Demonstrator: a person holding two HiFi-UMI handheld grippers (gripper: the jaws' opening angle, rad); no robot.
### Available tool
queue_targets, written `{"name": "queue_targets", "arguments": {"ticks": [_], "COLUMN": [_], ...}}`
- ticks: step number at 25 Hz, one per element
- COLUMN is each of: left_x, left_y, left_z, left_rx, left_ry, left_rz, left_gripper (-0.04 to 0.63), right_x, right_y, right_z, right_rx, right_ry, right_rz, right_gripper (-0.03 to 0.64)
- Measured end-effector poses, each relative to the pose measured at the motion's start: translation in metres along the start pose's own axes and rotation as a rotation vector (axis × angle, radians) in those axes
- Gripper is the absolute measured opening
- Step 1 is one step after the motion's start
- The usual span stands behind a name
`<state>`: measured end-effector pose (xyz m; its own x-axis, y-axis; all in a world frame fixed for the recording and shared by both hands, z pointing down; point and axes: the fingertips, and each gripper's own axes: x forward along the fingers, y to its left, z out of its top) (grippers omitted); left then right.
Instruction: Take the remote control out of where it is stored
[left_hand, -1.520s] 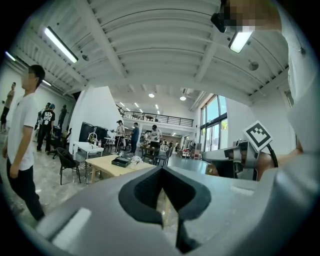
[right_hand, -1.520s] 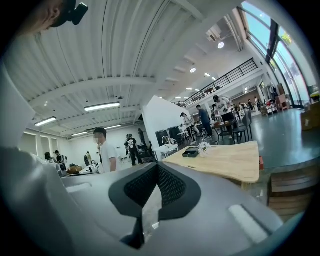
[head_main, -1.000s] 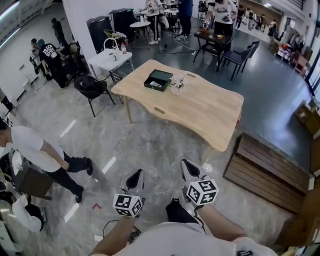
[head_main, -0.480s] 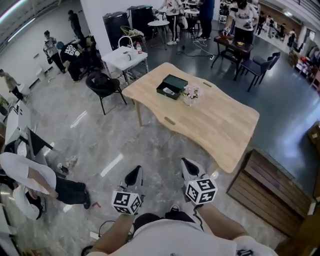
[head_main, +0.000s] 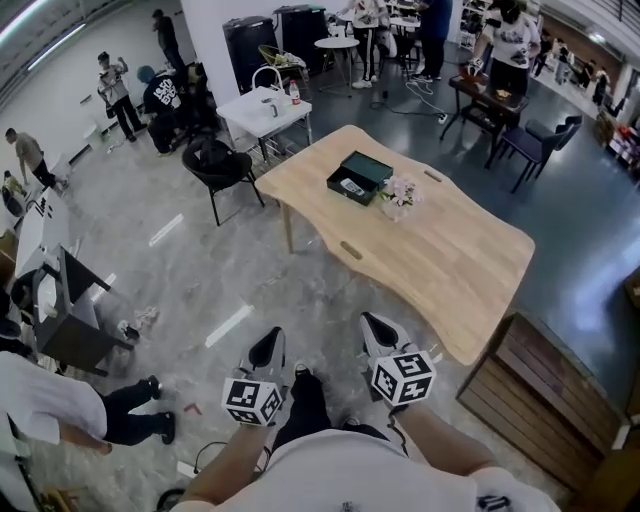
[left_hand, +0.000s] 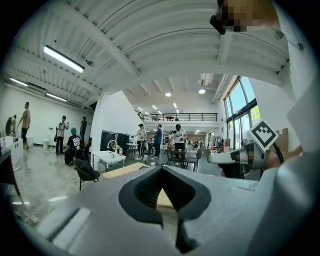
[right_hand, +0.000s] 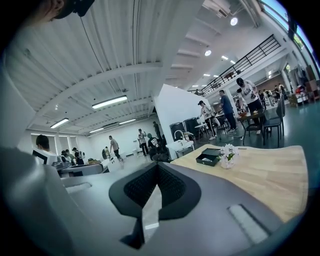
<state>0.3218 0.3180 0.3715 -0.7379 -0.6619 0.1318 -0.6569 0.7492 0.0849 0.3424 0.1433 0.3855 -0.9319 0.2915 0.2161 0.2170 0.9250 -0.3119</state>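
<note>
An open dark green box lies on the far part of the light wooden table, with a small pale remote control inside it. A vase of white flowers stands beside the box. Both grippers are held close to my body, well short of the table. The left gripper is shut and holds nothing. The right gripper is also shut and holds nothing. In the right gripper view the box and the flowers show far ahead, beyond the right gripper. The left gripper points past the table edge.
A black chair and a small white table stand left of the wooden table. A brown slatted bench lies at the right. People stand at the far back and along the left; one person crouches at the lower left.
The view has moved forward and turned, so the table sits nearer and further right. Both grippers stay shut in the same place before my body.
</note>
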Motion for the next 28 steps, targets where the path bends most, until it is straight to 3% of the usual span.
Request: {"name": "queue_targets", "arguments": {"ticks": [10, 23, 28], "left_x": [0.082, 0.207, 0.249], "left_y": [0.054, 0.195, 0.236], "left_z": [0.017, 0.054, 0.059], "left_rx": [-0.017, -0.031, -0.04], "left_ry": [-0.027, -0.02, -0.011], "left_rz": [-0.053, -0.116, -0.179], "left_gripper": [0.001, 0.001, 0.001], "right_x": [0.073, 0.253, 0.315], "right_y": [-0.034, -0.049, -0.045], "right_z": [0.021, 0.067, 0.082], "right_rx": [0.011, 0.038, 0.048], "right_ry": [0.018, 0.028, 0.034], "right_rz": [-0.071, -0.125, -0.135], "right_gripper": [0.023, 0.023, 0.023]}}
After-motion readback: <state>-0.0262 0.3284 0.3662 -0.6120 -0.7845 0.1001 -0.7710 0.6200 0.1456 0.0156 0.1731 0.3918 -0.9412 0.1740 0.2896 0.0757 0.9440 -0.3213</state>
